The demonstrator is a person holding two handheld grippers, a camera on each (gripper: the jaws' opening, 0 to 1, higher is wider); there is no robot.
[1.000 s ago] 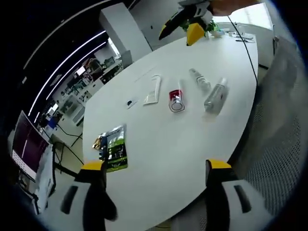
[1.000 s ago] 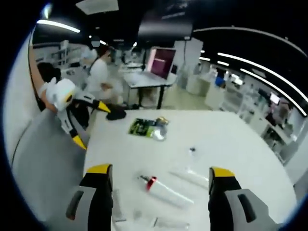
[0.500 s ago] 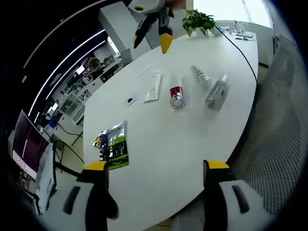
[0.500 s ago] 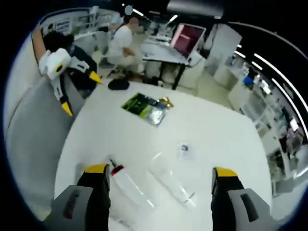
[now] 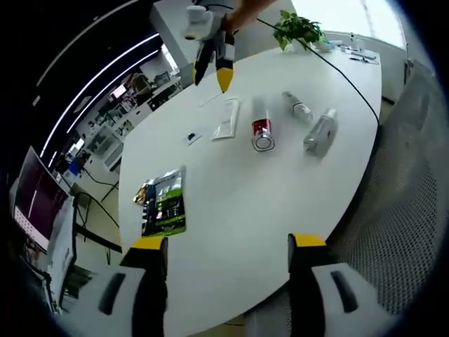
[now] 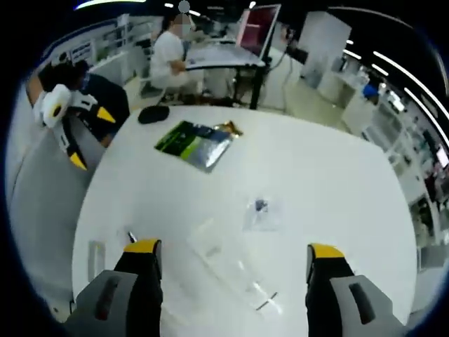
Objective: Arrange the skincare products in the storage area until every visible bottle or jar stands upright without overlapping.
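**Both claws apart above the white worktop, bottles lying flat**

In the left gripper view, the left claw [image 5: 226,249] hangs over the near edge of the white worktop [image 5: 238,196] with its two yellow-tipped jaws wide apart and nothing between them. Far across the worktop lie the skincare products in a loose row, none upright: a flat white tube [image 5: 226,119], a clear bottle with a red band [image 5: 262,128] with its round end facing the camera, a small clear bottle [image 5: 297,107] beyond it, and a larger clear bottle [image 5: 320,133] nearest the worktop's right edge. They lie apart from one another. A small packet [image 5: 191,136] sits left of the tube, and a green and black pouch [image 5: 164,203] lies closer to the left claw, well apart from the bottles. A potted plant [image 5: 300,29] stands at the far end.

The right claw [image 5: 214,67] hovers above the far side of the worktop, near the tube, jaws slightly apart and holding nothing.

In the right gripper view, the right claw's jaws rise wide apart over the worktop, with a clear flat item [image 6: 231,263] between them on the surface and the small packet just beyond. The pouch lies farther off, and a person [image 6: 168,53] sits at a desk [image 6: 221,60] behind.
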